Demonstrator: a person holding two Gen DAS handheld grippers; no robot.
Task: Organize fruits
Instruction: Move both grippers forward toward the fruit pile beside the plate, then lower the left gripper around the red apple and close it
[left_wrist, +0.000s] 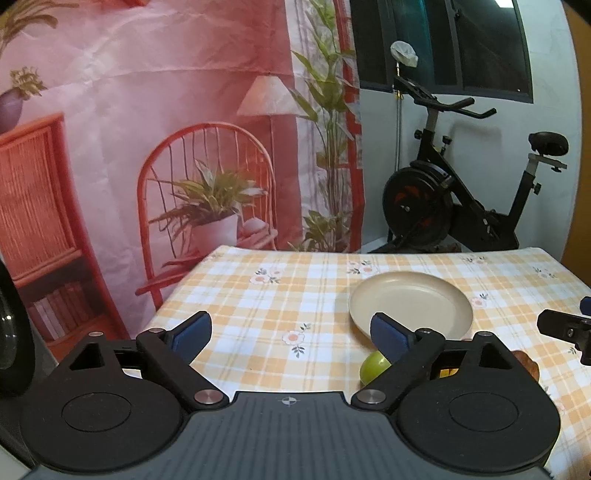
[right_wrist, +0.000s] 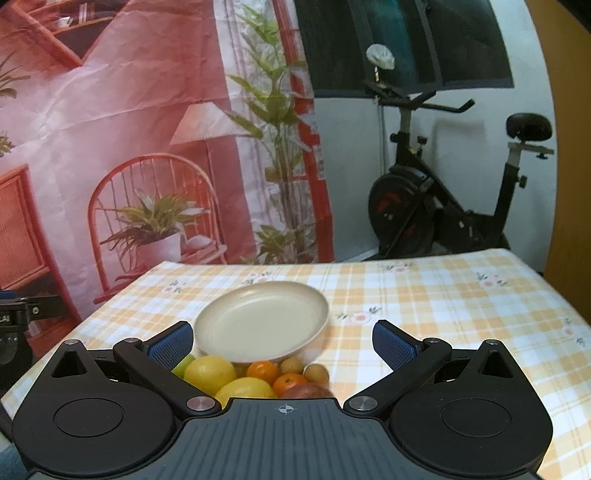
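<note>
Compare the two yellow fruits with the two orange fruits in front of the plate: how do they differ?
In the right wrist view, the yellow fruits are clearly larger than the orange fruits. The yellow ones are pale lemon-coloured; the orange ones are deep orange with a dark stem spot. The yellow ones lie left of the orange ones. All sit loose on the checked tablecloth, near the empty plate.

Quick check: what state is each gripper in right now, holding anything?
Left gripper: open, holding nothing; the green fruit sits behind its finger.
Right gripper: open, empty, above the fruit pile.

Checked tablecloth (right_wrist: 424, 295), cream plate (right_wrist: 221, 325), fruits (right_wrist: 210, 373)
</note>
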